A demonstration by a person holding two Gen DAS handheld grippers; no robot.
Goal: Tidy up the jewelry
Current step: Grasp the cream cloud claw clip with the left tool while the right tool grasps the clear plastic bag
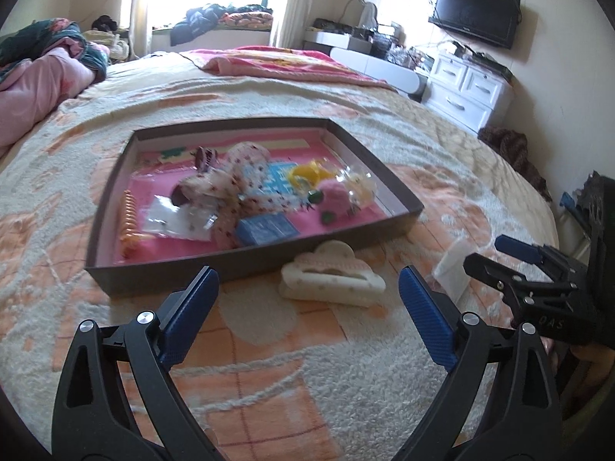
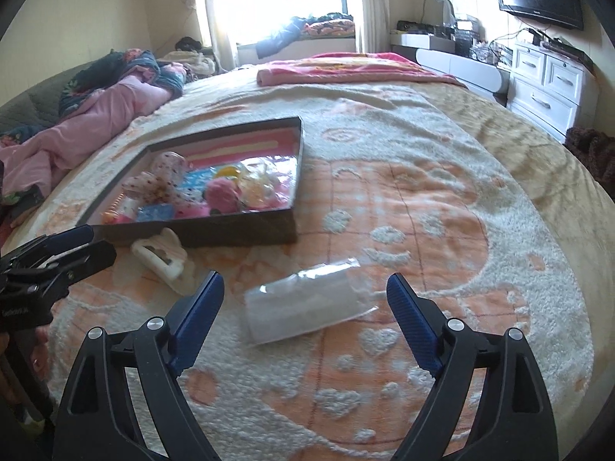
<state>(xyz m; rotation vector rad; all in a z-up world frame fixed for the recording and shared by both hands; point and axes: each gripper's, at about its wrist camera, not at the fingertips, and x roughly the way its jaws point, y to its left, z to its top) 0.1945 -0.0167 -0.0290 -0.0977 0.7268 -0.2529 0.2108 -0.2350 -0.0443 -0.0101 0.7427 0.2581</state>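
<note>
A shallow dark box [image 1: 246, 263] [image 2: 215, 232] with a pink floor lies on the bed and holds several hair accessories and small packets. A cream cloud-shaped hair claw [image 1: 332, 276] [image 2: 163, 255] lies on the blanket just in front of the box. A clear plastic bag [image 2: 307, 303] [image 1: 455, 269] lies to its right. My left gripper [image 1: 307, 288] is open, just short of the claw. My right gripper [image 2: 305, 292] is open, with the bag between its fingers and just ahead of them. Both are empty.
The bed is covered by a fuzzy cream and orange blanket [image 2: 403, 199]. Pink bedding [image 1: 38, 80] is heaped at the far left. A folded pink blanket [image 2: 346, 67] lies at the far end. White drawers [image 1: 465, 88] and a wall TV [image 1: 474, 11] stand at right.
</note>
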